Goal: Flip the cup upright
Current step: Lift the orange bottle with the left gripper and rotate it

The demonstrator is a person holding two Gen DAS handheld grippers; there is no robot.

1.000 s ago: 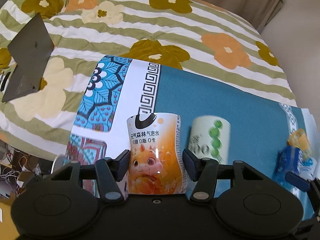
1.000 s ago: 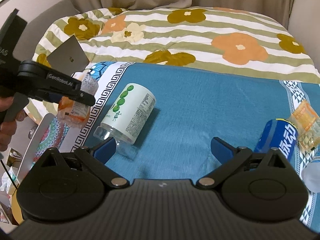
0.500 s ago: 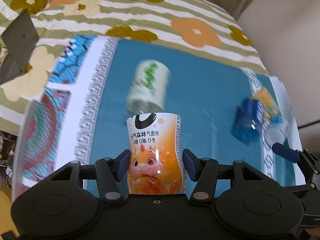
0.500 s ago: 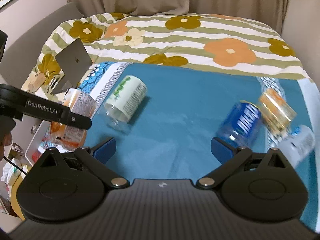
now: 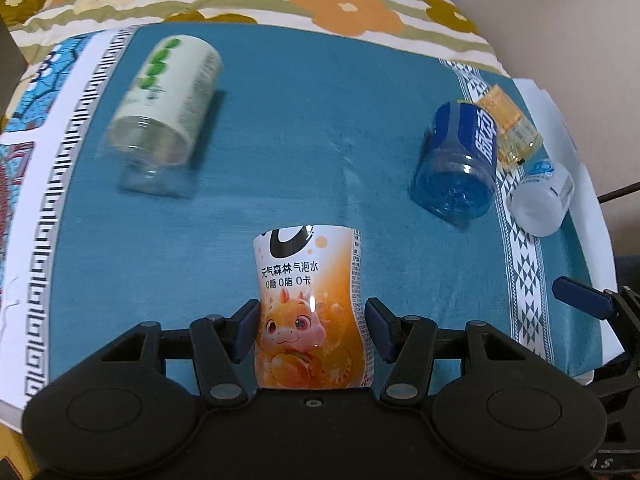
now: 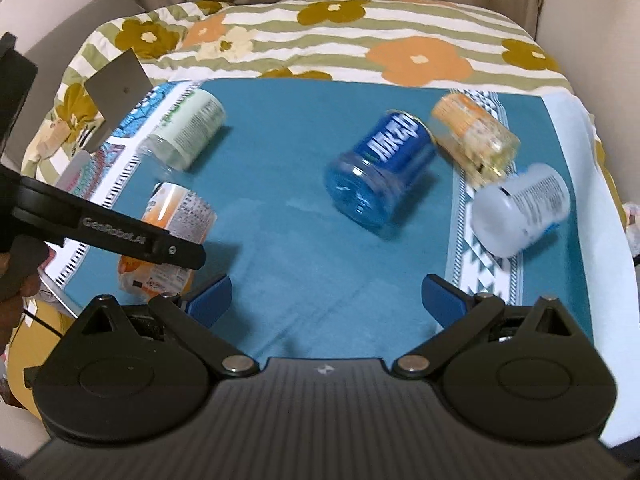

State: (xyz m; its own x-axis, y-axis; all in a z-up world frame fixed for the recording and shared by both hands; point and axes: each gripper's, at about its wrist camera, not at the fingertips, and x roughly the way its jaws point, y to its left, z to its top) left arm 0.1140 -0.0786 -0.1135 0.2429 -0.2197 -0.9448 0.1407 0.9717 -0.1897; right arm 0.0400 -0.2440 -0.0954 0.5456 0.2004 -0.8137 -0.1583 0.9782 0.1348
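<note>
My left gripper (image 5: 311, 326) is shut on an orange cup (image 5: 310, 304) with a cartoon dragon label and holds it above the blue cloth (image 5: 304, 128). The right wrist view shows the same cup (image 6: 172, 232) tilted in the left gripper (image 6: 160, 242) near the cloth's left edge. My right gripper (image 6: 326, 298) is open and empty over the near part of the cloth (image 6: 304, 128); one of its fingertips (image 5: 580, 300) shows at the right of the left wrist view.
Lying on the cloth: a green-and-white cup (image 5: 168, 92) (image 6: 184, 132) at left, a blue cup (image 5: 460, 160) (image 6: 380, 168), a yellow cup (image 5: 512, 132) (image 6: 476, 140) and a white cup (image 5: 540, 196) (image 6: 520, 208) at right. A flowered bedspread (image 6: 360, 40) lies behind. A grey card (image 6: 116, 88) stands at left.
My left gripper has swung with the orange cup from the cloth's left border toward its middle. My right gripper has pulled back and turned right, bringing the right-hand cups into view.
</note>
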